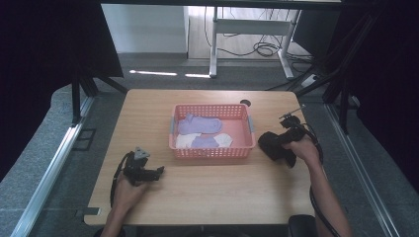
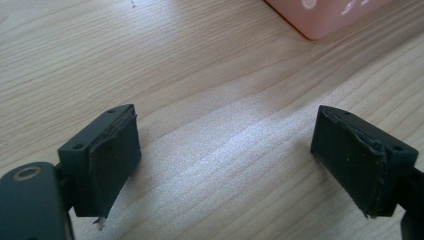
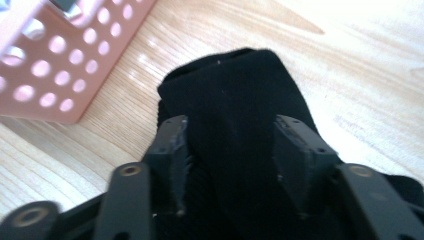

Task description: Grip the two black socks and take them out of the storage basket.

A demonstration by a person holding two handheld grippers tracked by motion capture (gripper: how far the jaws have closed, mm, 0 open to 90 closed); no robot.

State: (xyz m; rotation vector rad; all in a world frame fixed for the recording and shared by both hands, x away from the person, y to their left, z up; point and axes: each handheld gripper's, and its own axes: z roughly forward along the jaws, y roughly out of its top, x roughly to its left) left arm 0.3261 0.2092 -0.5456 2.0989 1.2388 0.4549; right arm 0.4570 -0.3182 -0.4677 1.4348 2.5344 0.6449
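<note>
wooden table [image 1: 207, 187], black sock [image 3: 235, 115] between right tongs [image 3: 230, 150] – beside pink basket [image 1: 212, 152]

A light wooden table [image 1: 207, 192] with rounded corners stands on grey speckled carpet [image 1: 34, 168]. Dark curtains [image 1: 44, 44] hang at both sides, held on black metal stands [image 1: 76, 96]. A silvery metal rail [image 1: 47, 170] runs along the floor on the left, and another on the right. Beyond the table there is a white wall [image 1: 143, 27] and a white-legged desk [image 1: 249, 29] with black cables [image 1: 264, 48] looped on the pale floor beneath it. Two bright strips of light [image 1: 153, 73] lie across the carpet just before the wall.
</note>
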